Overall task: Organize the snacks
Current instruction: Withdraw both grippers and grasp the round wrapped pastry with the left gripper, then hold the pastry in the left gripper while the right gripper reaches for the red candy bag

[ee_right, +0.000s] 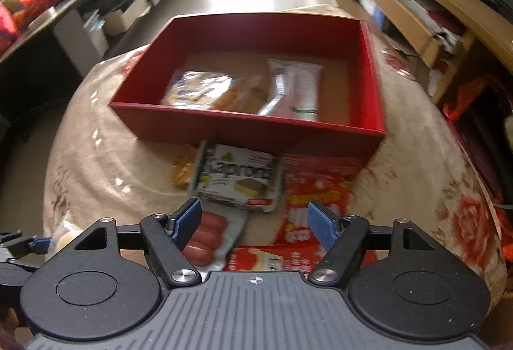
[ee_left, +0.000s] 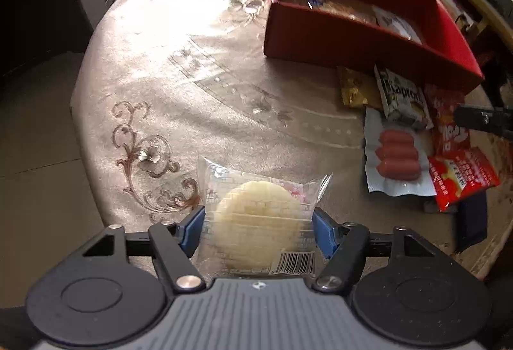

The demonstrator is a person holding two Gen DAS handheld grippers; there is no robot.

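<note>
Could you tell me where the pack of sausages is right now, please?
The sausage pack lies on the tablecloth outside the red box, right of centre in the left wrist view, just below the Kaprons packet and beside the red packets.

The counter (ee_left: pixel 192 99) lay bare on the left side, giving a wide path to the red box (ee_left: pixel 336 38). Before the box, snack packets (ee_right: pixel 237 180) crowded the right side. The box kept free floor at its right end.
</note>
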